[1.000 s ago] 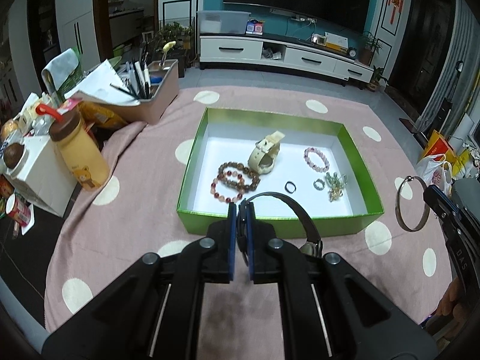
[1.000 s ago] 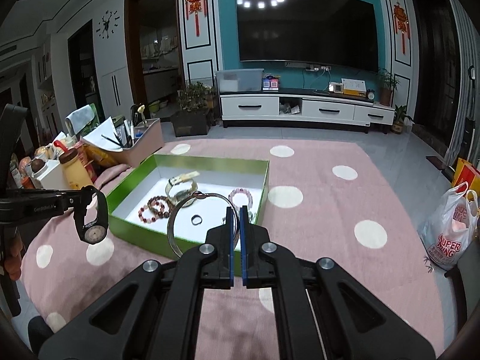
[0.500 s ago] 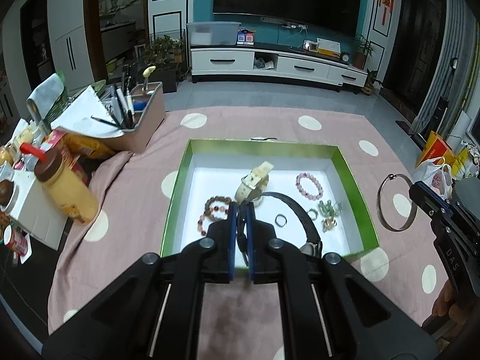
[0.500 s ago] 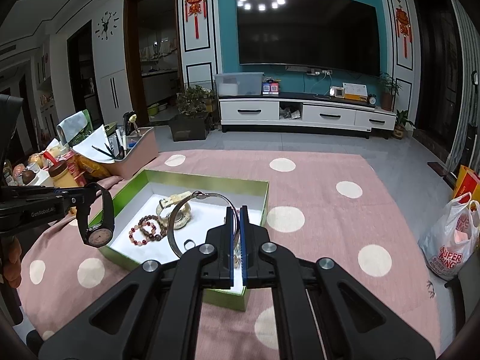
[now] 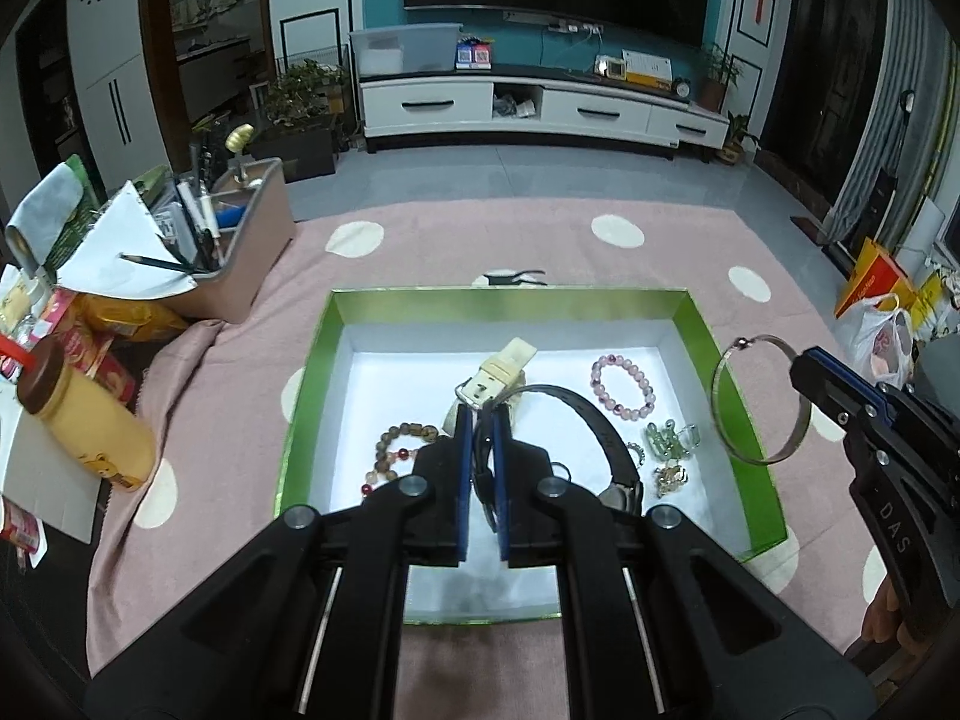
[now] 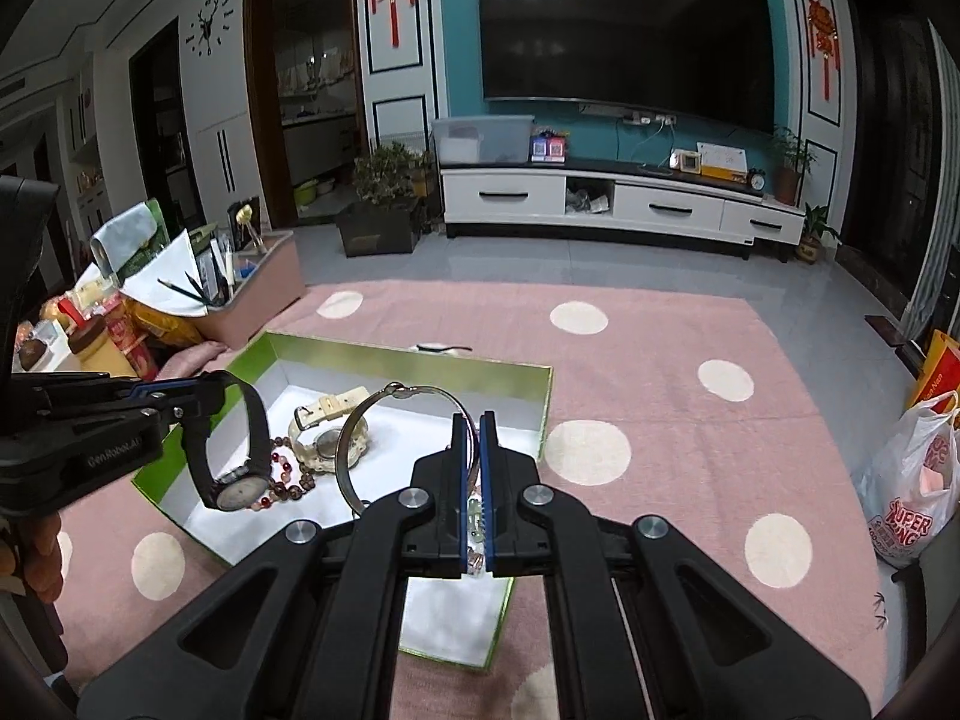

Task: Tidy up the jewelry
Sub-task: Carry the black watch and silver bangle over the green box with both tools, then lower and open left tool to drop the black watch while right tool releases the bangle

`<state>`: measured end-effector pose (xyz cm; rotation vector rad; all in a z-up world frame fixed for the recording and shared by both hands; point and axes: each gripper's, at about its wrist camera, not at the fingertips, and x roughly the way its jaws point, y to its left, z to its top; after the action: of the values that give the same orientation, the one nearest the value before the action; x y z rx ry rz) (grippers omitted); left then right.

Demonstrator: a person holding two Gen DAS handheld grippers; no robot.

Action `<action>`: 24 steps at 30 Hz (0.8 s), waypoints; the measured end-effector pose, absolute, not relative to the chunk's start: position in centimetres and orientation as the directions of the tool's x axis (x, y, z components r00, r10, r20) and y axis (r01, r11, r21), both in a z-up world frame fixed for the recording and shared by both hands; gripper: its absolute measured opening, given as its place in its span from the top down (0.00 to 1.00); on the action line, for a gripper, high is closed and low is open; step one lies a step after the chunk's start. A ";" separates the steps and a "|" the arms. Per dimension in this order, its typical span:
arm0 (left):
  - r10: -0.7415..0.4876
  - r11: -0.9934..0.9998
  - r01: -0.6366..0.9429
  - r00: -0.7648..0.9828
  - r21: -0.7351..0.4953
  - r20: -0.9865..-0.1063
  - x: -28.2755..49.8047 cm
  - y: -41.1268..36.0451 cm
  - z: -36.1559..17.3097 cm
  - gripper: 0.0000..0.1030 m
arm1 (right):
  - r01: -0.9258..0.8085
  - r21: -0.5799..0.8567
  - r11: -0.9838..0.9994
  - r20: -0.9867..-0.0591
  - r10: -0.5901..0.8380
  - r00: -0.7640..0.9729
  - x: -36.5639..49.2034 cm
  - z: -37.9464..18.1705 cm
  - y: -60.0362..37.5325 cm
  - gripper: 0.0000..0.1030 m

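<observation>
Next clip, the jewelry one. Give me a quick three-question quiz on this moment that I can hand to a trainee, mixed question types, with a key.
1. True or false: the left gripper is shut on the black watch.
2. Which item does the right gripper hold? A) pink bead bracelet B) silver bangle C) cream watch
3. Fill in: the cream watch lies inside the ____ box.

Key
1. True: the strap is pinched between its jaws and the watch hangs over the box.
2. B: the silver bangle is clamped at its rim; the pink bead bracelet lies in the box.
3. green
</observation>
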<state>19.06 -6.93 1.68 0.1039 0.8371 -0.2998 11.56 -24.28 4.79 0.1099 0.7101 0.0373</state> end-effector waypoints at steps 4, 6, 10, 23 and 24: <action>-0.210 0.950 0.311 0.617 -0.010 -0.759 19.8 -7.7 0.4 0.94 | -0.008 0.098 0.995 -0.668 0.071 0.741 12.8 3.8 -23.6 0.97; -0.204 0.950 0.313 0.611 -0.003 -0.765 20.0 -7.9 -0.2 0.94 | -0.012 0.093 0.996 -0.676 0.072 0.734 13.3 3.4 -23.4 0.97; -0.192 0.949 0.316 0.600 0.009 -0.776 20.5 -8.1 -1.1 0.93 | -0.018 0.086 0.996 -0.695 0.073 0.715 14.1 2.5 -22.9 0.97; -0.179 0.942 0.334 0.571 0.028 -0.801 21.0 -8.2 -3.2 0.92 | -0.038 0.082 0.996 -0.754 0.086 0.652 15.4 0.2 -21.9 0.97; -0.178 0.941 0.336 0.570 0.030 -0.802 21.0 -8.2 -3.3 0.92 | -0.039 0.082 0.996 -0.757 0.087 0.647 15.4 0.1 -21.9 0.96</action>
<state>20.97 -8.24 -3.28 0.1875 0.9169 -0.3037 15.41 -21.89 0.10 0.0598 0.8640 0.0716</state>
